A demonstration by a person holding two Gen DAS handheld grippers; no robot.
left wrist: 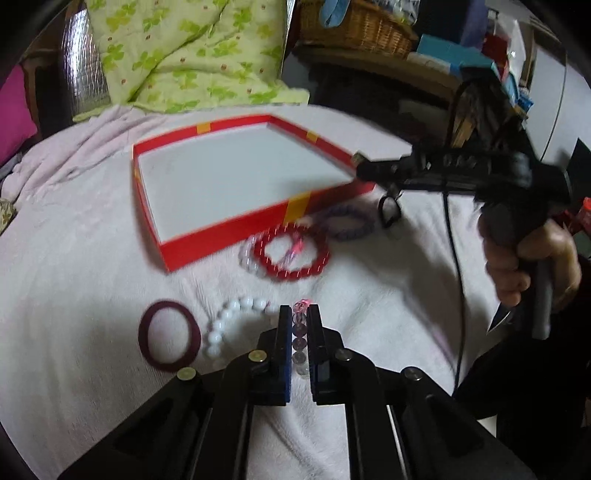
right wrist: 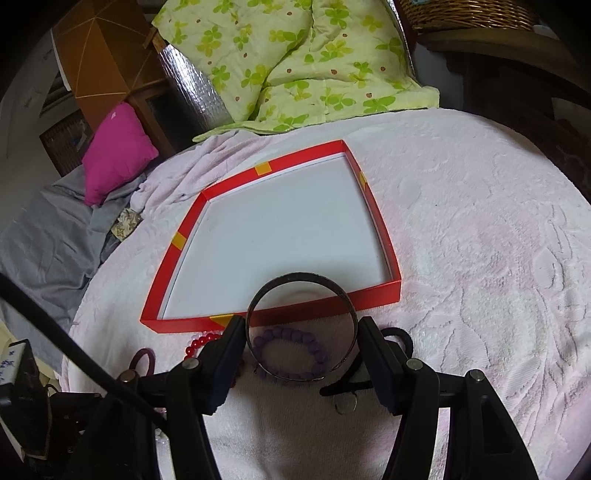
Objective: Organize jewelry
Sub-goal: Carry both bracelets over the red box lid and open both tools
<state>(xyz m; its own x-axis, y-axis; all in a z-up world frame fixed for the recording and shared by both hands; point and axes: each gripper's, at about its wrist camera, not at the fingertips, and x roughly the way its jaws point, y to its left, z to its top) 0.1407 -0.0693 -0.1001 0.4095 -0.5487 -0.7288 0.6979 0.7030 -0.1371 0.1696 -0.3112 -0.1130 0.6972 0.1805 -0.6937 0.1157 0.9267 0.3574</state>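
Observation:
A shallow red box (left wrist: 229, 236) with a white floor lies empty on the pale blanket; it also shows in the right wrist view (right wrist: 373, 295). My left gripper (left wrist: 300, 314) is shut on a clear and pink bead bracelet (left wrist: 300, 341). My right gripper (right wrist: 301, 328) is shut on a dark metal bangle (right wrist: 295, 277), held above the box's near wall; the gripper also shows in the left wrist view (left wrist: 364, 168). A red bead bracelet (left wrist: 295, 254), a purple bead bracelet (right wrist: 291, 354), a white bead bracelet (left wrist: 229, 321) and a maroon ring (left wrist: 170, 334) lie in front of the box.
A green leaf-print quilt (right wrist: 295, 62) is heaped behind the box. A pink cushion (right wrist: 114, 151) and grey cloth (right wrist: 48, 240) lie at the left. A black hair tie (right wrist: 399, 336) lies by my right gripper. A wicker basket (left wrist: 354, 26) stands at the back.

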